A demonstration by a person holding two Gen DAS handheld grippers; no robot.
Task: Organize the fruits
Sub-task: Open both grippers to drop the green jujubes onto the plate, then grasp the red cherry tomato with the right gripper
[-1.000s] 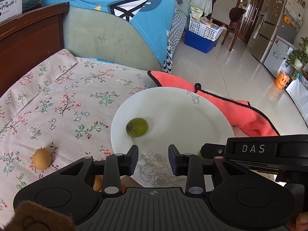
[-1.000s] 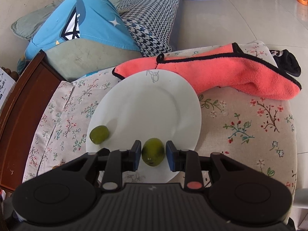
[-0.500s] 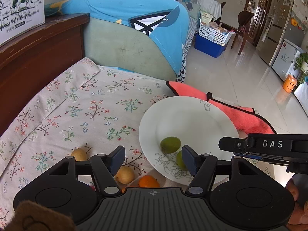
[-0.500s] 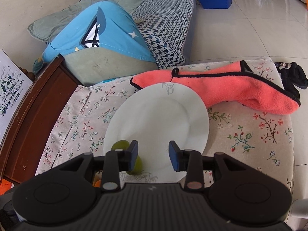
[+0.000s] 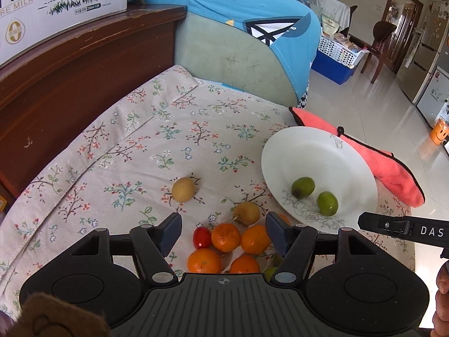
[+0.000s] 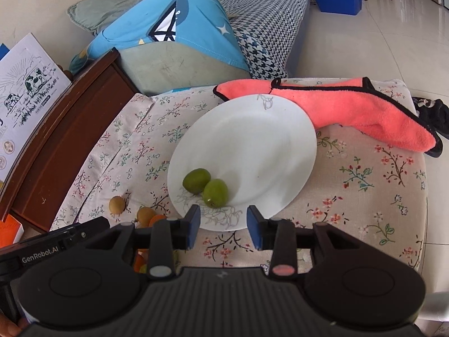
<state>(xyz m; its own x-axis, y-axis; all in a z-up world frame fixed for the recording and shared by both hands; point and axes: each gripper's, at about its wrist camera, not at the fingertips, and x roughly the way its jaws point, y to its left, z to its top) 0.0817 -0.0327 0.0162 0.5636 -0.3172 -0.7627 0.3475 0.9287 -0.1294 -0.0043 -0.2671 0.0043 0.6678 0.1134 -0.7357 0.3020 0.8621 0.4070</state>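
A white plate [image 5: 322, 154] [image 6: 252, 129] lies on the floral cloth with two green fruits [image 5: 303, 186] [image 5: 327, 203] near its front rim, side by side in the right wrist view [image 6: 196, 180] [image 6: 215, 193]. My left gripper [image 5: 223, 231] is open and empty above a heap of oranges [image 5: 226, 237], a small red fruit [image 5: 202, 237] and a tan fruit [image 5: 247, 213]. Another tan fruit [image 5: 183, 189] lies apart on the cloth. My right gripper [image 6: 223, 226] is open and empty over the plate's near edge.
A pink towel [image 5: 387, 163] [image 6: 350, 109] lies behind and right of the plate. A dark wooden board [image 5: 70, 84] with a milk carton [image 5: 56, 2] stands on the left. A blue and green cushion [image 5: 238, 36] lies at the back.
The right gripper let go of the second green fruit on the plate, opened and drew back. The left gripper opened wide and moved back and left over the fruit heap.
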